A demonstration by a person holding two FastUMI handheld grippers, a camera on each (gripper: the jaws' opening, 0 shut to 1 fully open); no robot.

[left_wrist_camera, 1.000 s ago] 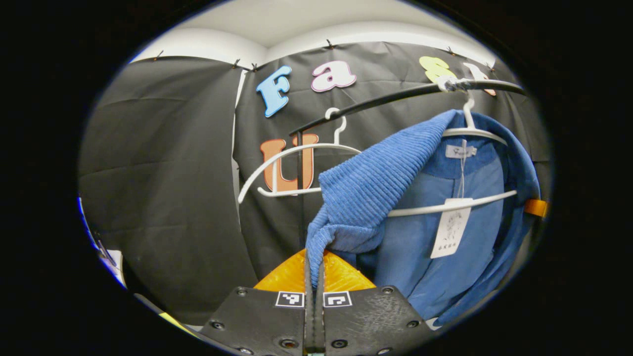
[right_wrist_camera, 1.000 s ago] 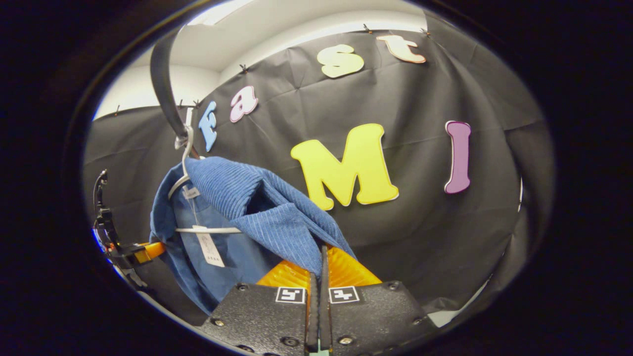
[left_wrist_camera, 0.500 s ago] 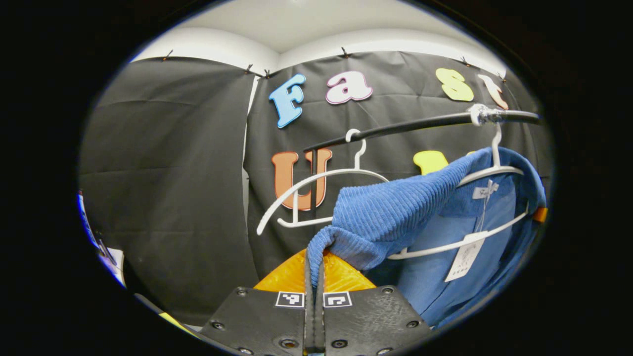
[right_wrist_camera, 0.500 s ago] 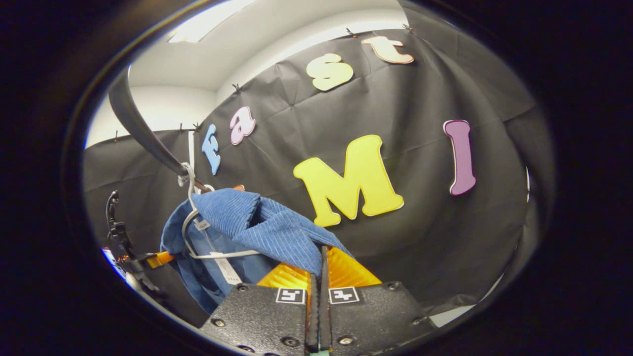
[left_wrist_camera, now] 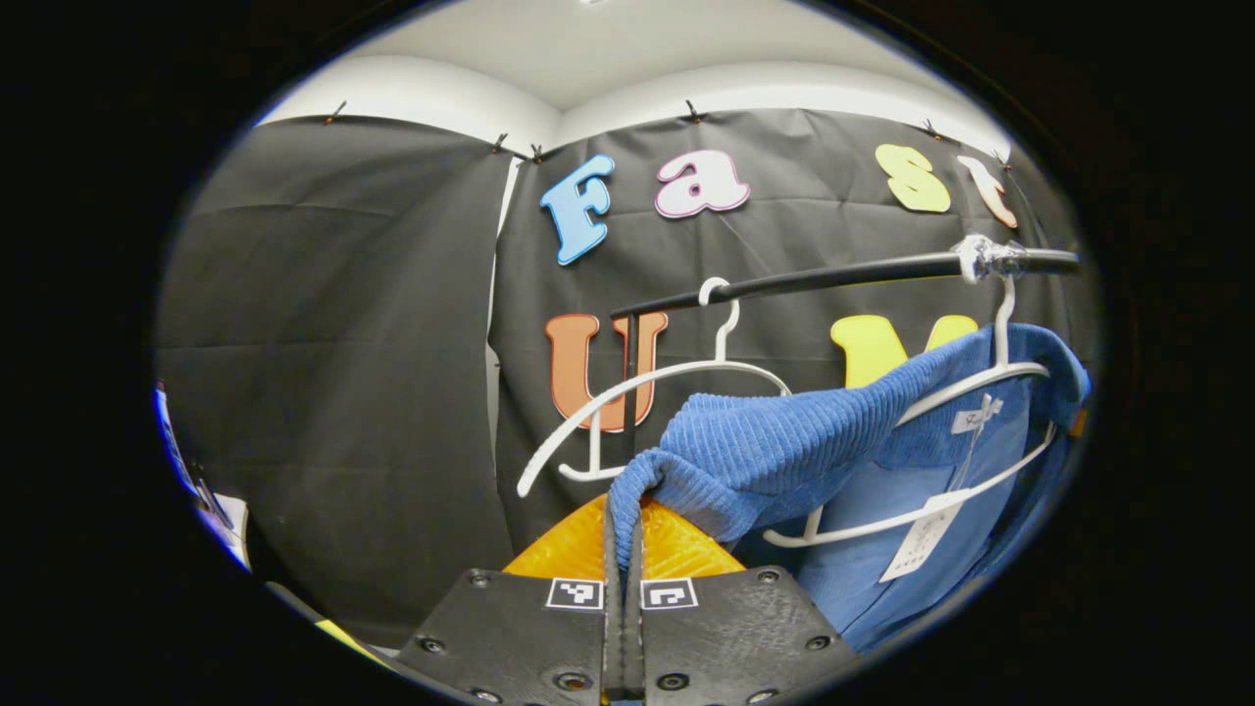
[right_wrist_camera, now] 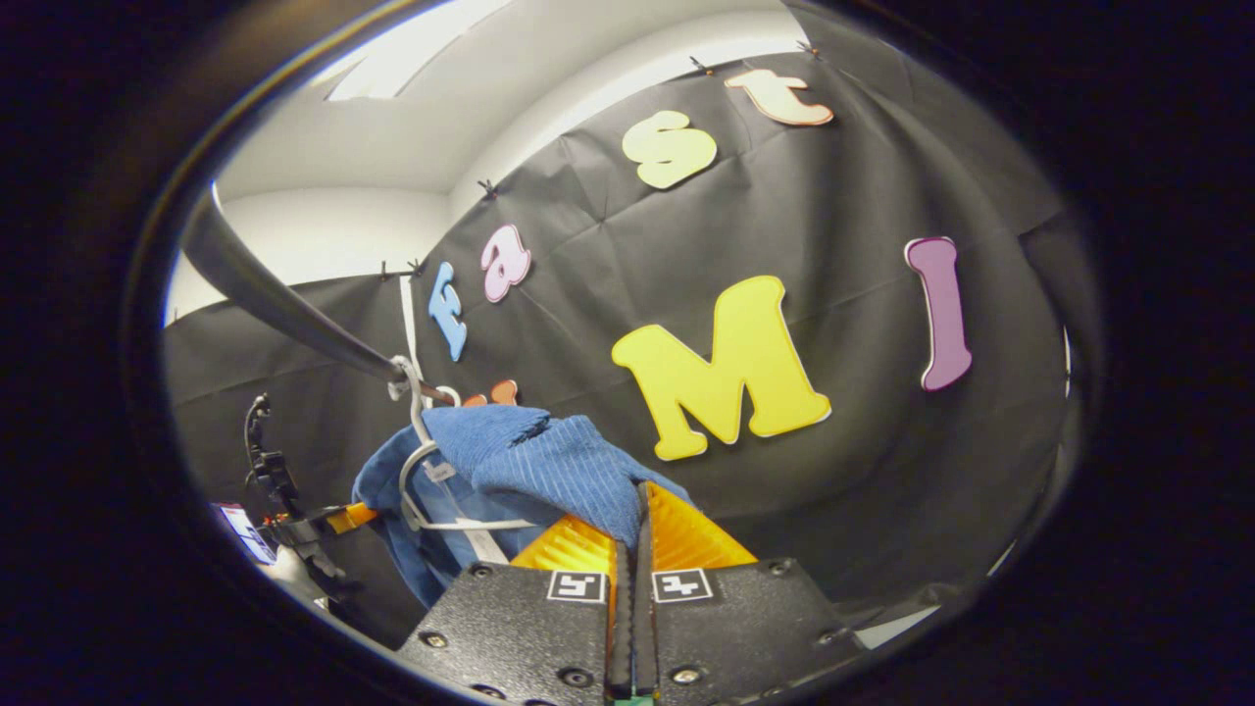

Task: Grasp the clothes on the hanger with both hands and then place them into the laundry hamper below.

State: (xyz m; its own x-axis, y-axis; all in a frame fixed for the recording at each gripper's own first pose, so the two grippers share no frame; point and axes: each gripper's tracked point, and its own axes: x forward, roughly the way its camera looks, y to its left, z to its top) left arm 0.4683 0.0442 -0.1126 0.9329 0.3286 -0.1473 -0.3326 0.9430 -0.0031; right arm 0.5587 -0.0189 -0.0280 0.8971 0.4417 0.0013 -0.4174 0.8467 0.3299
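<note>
We note a black rail [left_wrist_camera: 833, 277] carrying two white hangers: a bare hanger [left_wrist_camera: 647, 378] toward its post end, and a second hanger [left_wrist_camera: 966, 387], bearing the blue corduroy garment [left_wrist_camera: 784, 451], farther along it.

Left gripper view: the blue garment [left_wrist_camera: 784, 461] runs past the lower right edge, so its hem is cut off. Its fabric covers the left arm of the white hanger [left_wrist_camera: 941, 397]. Print on the hang tag [left_wrist_camera: 917, 544] is too small to tell. The pinched fold hides the tips of the left gripper [left_wrist_camera: 624, 510].

Right gripper view: the rail [right_wrist_camera: 284, 304] blurs and is cut off at the upper left. The garment's lower part lies behind the right gripper [right_wrist_camera: 639, 505]. The other gripper [right_wrist_camera: 338, 517], at the left edge, is too small to tell its jaw state.
</note>
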